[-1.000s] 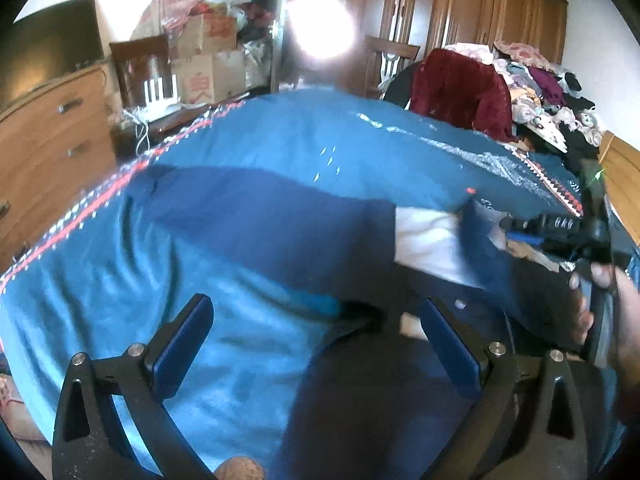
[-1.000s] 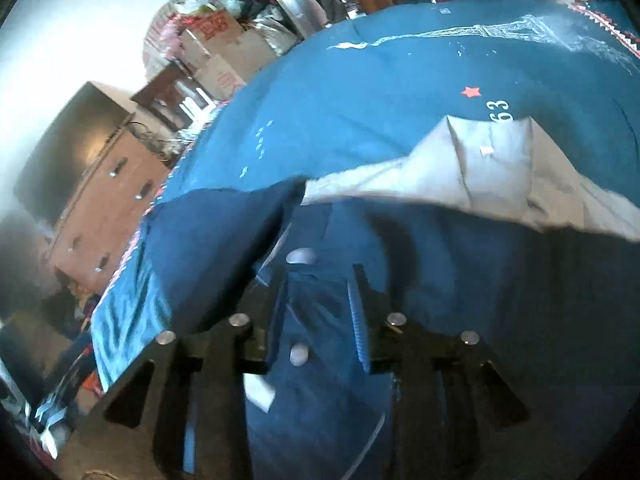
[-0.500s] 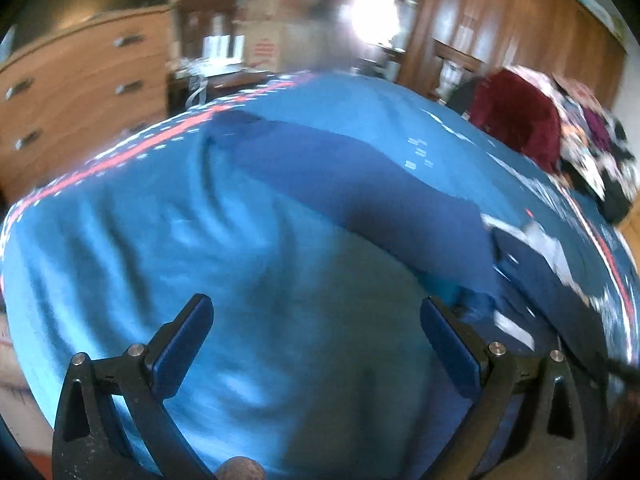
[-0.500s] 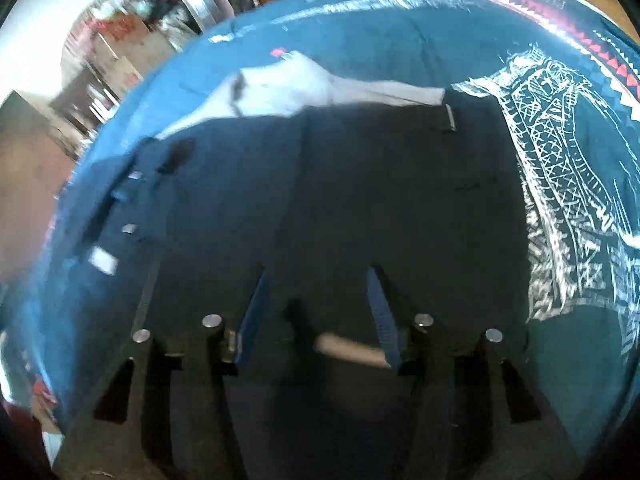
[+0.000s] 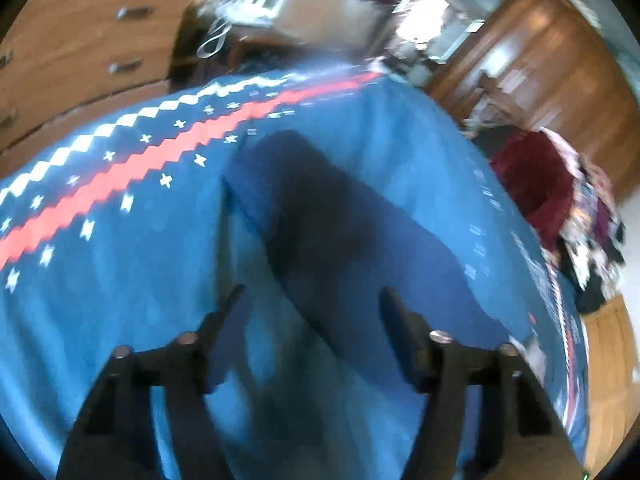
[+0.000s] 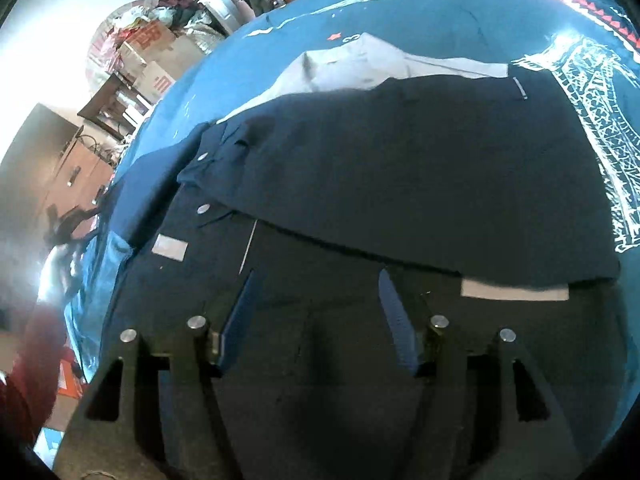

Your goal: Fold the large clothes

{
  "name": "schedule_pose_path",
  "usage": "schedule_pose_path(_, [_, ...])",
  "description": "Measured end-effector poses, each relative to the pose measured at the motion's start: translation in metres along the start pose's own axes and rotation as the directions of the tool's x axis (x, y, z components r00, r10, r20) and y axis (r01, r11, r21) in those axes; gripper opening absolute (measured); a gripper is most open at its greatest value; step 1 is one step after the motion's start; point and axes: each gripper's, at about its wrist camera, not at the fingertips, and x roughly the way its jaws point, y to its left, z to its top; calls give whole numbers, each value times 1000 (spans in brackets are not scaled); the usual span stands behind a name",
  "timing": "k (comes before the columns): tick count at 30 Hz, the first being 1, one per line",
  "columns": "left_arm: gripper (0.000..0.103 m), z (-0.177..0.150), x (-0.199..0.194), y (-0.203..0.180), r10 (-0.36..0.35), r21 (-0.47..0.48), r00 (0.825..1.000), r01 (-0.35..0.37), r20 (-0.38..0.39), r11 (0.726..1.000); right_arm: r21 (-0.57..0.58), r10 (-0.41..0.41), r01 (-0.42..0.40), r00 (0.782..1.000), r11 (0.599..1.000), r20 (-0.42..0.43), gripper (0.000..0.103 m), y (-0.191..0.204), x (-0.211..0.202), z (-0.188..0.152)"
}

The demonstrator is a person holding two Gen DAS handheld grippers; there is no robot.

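My left tongs (image 5: 310, 300) hang with their fingers apart and nothing between them, above the long dark navy sleeve (image 5: 344, 236) that runs away from me across the blue bedspread with the red and white zigzag border (image 5: 120, 184). My right tongs (image 6: 316, 300) are likewise spread and empty, over the body of the dark navy button-front garment (image 6: 400, 184), which lies flat on the same spread with one panel already laid over and its pale grey lining (image 6: 360, 64) showing at the far edge, near the white tower print. The left view is smeared, so I cannot tell how close those fingers are to the cloth, and that is the first risk I see: if I close them on a guess I may pinch the bedspread along with the sleeve, since both are blue and lie flush, and lifting would drag the cover and ruffle everything on it. Taking only the top layer of the sleeve would, I think, let it twist and land as a rope, not a flat band. On the right, the folded panel rests loosely; a careless brush from the lower finger could slide it back open or skew its edge, and the row of silver snap buttons (image 6: 203, 209) may catch. The heaped clothes on the far side are well apart and no concern.
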Motion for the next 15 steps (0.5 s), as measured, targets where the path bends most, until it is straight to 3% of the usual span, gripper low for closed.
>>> schedule_pose_path(3, [63, 11, 23, 9, 53, -37, 999, -53, -1, 998, -10, 2, -2, 1000, 1000, -7, 62, 3, 3, -2])
schedule_pose_path(8, [60, 18, 46, 3, 91, 3, 996, -91, 26, 996, 7, 4, -4, 1000, 1000, -10, 62, -2, 6, -2])
schedule_pose_path(9, [39, 19, 46, -2, 91, 21, 995, -92, 35, 996, 11, 9, -9, 1000, 1000, -9, 62, -3, 6, -2])
schedule_pose_path(11, [22, 18, 41, -15, 81, 49, 996, -83, 45, 995, 18, 19, -19, 1000, 1000, 3, 60, -8, 3, -3])
schedule_pose_path(12, [19, 17, 36, -24, 63, 60, 996, -67, 62, 996, 22, 24, -24, 1000, 999, 10, 57, -10, 1, -3])
schedule_pose_path(15, [14, 0, 8, -83, -131, 151, 988, 118, 81, 981, 47, 46, -48, 998, 998, 32, 44, -23, -8, -3])
